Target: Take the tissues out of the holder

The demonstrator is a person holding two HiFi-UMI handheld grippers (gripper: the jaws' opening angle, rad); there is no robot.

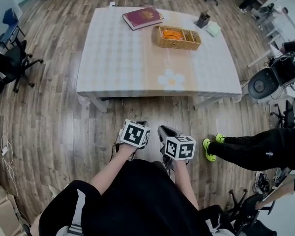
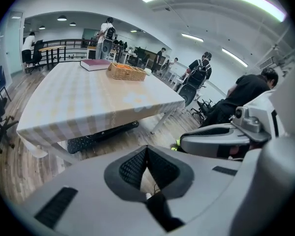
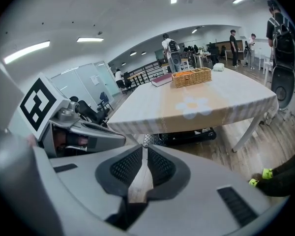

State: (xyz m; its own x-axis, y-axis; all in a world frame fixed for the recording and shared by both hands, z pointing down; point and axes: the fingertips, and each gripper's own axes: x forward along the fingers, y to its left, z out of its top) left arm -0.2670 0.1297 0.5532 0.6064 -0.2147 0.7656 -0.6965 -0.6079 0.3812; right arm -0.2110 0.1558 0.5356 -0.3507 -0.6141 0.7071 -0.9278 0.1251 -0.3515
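In the head view the table (image 1: pixel 137 77) fills the upper middle of the frame. On its far part, near the top edge, lies a book (image 1: pixel 142 17). A basket (image 1: pixel 177 37) sits just right of the book and a little lower. The holder (image 1: pixel 203 19) stands up and to the right of the basket, by the table's far right corner, with a small flat thing (image 1: pixel 213 30) just beside it at lower right. Below the table, at lower middle, the left gripper (image 1: pixel 134 134) and right gripper (image 1: pixel 179 146) sit side by side, close but apart, over the floor (image 1: pixel 64 127). A chair (image 1: pixel 10 63) stands at the left edge, well apart from the table. Another person's legs (image 1: pixel 255 149) reach in from the right edge, the feet (image 1: pixel 210 149) just right of the right gripper.
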